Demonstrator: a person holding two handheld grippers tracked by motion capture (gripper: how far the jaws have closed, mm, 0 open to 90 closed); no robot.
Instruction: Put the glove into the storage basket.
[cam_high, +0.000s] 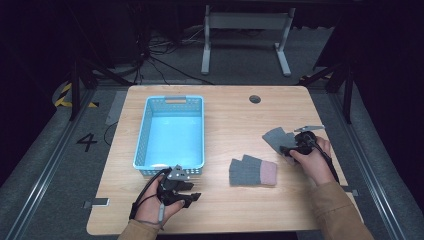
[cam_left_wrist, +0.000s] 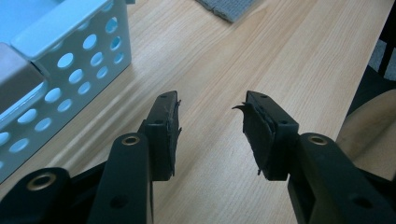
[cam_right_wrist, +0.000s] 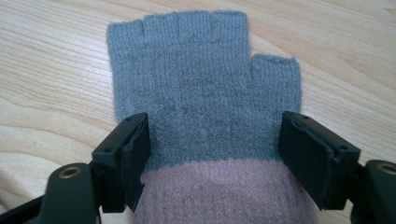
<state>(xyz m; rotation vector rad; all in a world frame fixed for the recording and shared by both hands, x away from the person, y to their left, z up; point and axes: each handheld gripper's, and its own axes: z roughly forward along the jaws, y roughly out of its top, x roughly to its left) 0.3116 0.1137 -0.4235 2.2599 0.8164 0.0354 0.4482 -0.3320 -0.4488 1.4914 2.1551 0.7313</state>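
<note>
Gloves both on the table, none in the blue basket, so the work looks barely begun. Right gripper stands with jaws spread either side of the far glove, not clamped; second glove lies mid-table. Left gripper waits half-open and empty beside the basket.

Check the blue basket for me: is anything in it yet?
Empty. The high view shows the blue basket with a bare floor; both grey gloves lie on the table.
</note>
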